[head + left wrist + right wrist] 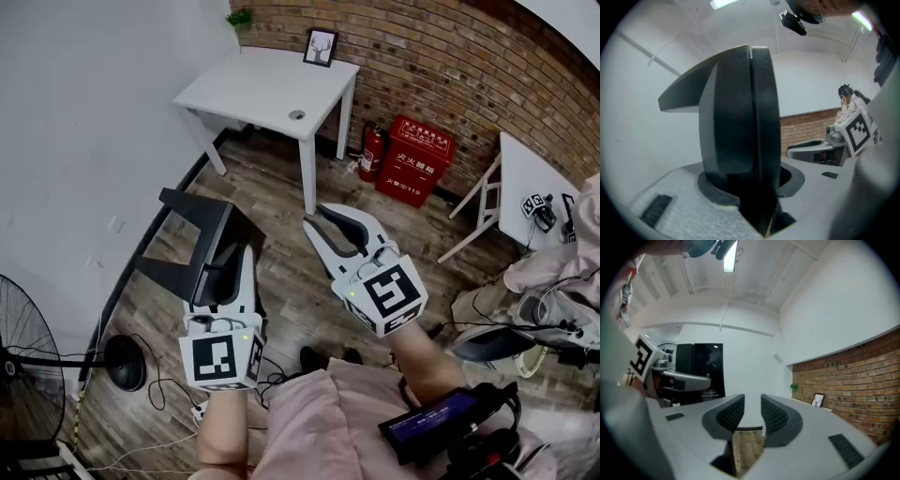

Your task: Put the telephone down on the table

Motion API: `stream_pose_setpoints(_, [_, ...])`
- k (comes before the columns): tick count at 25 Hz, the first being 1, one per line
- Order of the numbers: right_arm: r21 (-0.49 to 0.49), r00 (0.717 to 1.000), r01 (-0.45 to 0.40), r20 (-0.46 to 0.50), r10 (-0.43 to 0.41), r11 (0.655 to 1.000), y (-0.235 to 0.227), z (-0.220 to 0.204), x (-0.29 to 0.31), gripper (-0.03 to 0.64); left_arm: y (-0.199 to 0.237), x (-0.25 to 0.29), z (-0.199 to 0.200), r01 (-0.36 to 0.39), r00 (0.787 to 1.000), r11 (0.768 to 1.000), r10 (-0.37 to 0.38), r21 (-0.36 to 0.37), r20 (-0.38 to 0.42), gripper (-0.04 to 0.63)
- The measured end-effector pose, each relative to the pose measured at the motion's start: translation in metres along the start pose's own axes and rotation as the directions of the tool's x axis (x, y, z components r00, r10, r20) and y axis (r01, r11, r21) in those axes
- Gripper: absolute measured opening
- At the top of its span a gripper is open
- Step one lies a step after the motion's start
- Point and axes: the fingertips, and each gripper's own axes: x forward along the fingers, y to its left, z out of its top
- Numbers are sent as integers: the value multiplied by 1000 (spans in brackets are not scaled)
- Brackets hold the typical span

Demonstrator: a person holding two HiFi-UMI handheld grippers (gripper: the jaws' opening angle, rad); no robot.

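Black telephone, clamped in left tongs

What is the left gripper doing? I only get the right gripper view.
Observer: The left gripper is shut on the black telephone. Its own view shows the phone clamped between the jaws.
Operator: Over the table?
Observer: No. In the head view it hangs above the wooden floor, short of the white table.
Operator: Tabletop free?
Observer: Mostly bare. One small round thing sits near the front edge.
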Motion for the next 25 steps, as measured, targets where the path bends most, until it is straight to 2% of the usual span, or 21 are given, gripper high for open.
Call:
stream_pose_setpoints(2, [10,995,-101,8,101,995,12,4,7,162,6,2,7,99,995,995,-99,-34,9,169])
stream_pose_setpoints(4, [39,978,-209,25,208,977,23,11,12,207,10,4,20,211,977,977,-211,-28,18,169])
stream_pose_setpoints(7, [52,933,-359,35,357,932,46,22,18,242,15,2,38,372,928,928,-372,-1,23,169])
stream_pose_setpoints(11, [-18,889,-458,17,458,889,76,32,35,252,27,1,56,496,868,868,-496,39,22,169])
stream_pose_setpoints(13, [-25,877,-481,13,481,877,82,38,52,262,32,8,64,556,830,829,-557,63,7,169])
stream_pose_setpoints(16, [-8,863,-506,-9,506,863,88,38,68,284,27,11,68,647,761,758,-648,82,-24,169])
stream_pose_setpoints(20, [33,812,-580,-54,581,814,109,14,59,288,4,-6,44,725,688,689,-723,13,-62,169])
stream_pose_setpoints(23, [45,782,-619,-62,620,784,114,0,68,281,1,-1,29,788,614,616,-787,-16,-66,169])
stream_pose_setpoints(25, [57,760,-645,-56,647,762,108,-9,76,264,-2,12,17,814,577,581,-811,-15,-92,169])
